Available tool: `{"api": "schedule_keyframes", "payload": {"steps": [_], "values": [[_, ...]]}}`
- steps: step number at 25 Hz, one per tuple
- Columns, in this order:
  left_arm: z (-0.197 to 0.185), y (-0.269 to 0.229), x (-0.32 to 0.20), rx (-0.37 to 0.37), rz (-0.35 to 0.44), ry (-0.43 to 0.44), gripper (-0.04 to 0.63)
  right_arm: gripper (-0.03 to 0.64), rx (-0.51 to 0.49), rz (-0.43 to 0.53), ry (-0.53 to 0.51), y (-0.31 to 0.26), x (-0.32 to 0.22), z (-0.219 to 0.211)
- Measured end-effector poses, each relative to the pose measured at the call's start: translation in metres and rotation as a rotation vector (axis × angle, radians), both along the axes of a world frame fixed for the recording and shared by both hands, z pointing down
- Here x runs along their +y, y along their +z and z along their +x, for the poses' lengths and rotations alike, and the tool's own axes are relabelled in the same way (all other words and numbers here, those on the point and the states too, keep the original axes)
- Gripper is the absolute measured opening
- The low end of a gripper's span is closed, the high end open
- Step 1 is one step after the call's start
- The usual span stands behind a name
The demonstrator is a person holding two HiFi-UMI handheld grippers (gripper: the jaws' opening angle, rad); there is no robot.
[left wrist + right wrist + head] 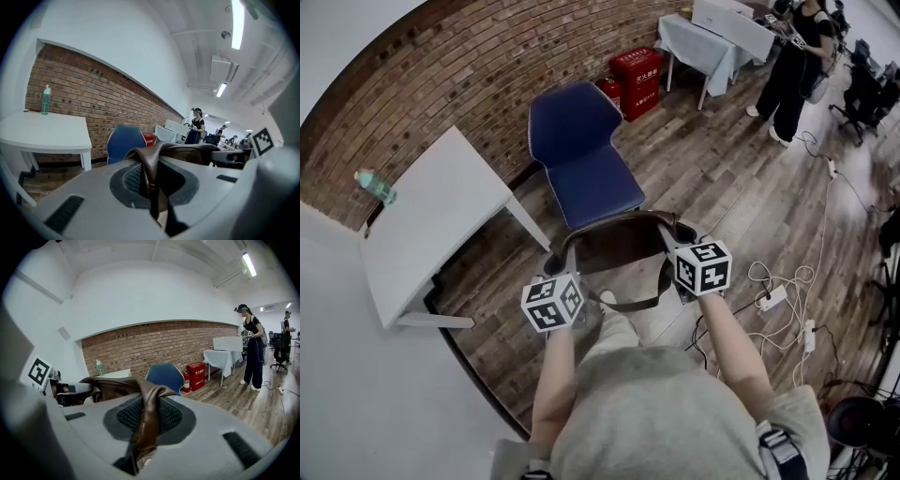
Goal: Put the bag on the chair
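Brown leather bag, soft and slack, mouth wide open

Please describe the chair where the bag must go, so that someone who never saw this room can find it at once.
Look at the brick wall. In front of it, between the white table and the red boxes, stands the chair. It is the only dark blue padded seat there.

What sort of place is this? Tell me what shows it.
Likely a shared office or lab workroom: a brick wall, a white table, a blue chair, and a power strip on the wooden floor.
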State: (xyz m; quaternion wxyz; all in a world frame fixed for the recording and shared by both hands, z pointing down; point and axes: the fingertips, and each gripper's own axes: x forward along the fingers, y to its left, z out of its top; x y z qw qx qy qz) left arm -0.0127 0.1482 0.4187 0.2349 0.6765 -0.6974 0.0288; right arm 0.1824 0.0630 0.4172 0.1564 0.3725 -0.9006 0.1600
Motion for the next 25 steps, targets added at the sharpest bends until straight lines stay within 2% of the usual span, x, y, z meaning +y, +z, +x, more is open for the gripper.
{"api": "schedule_keyframes", "payload": {"steps": [25], "values": [[-0.127, 0.010, -0.216, 0.006, -0.007, 0.084, 0.021, 0.049, 0.022, -0.014, 0.057, 0.005, -0.208, -0.125]]}}
